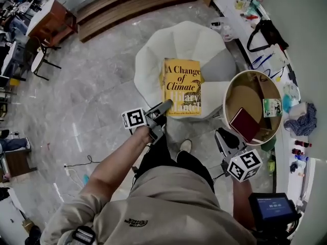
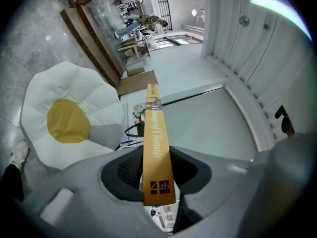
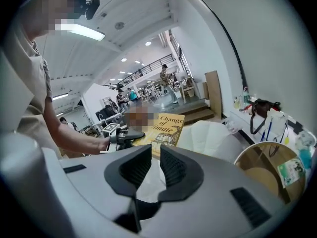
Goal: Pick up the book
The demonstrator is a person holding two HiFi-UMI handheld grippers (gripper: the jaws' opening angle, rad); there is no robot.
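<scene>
The book is yellow, with "A Change of Climate" on its cover. My left gripper is shut on its lower left corner and holds it flat in the air above a white petal-shaped cushion seat. In the left gripper view the book's spine stands clamped between the jaws of the left gripper. My right gripper hangs at the lower right, apart from the book. Its jaws stand a narrow gap apart around nothing, and the book shows beyond them.
A round wooden tub beside the seat holds a red book and a green-and-white packet. A counter with a black bag and small items runs along the right wall. Wooden steps lie beyond the seat. A cable trails on the floor.
</scene>
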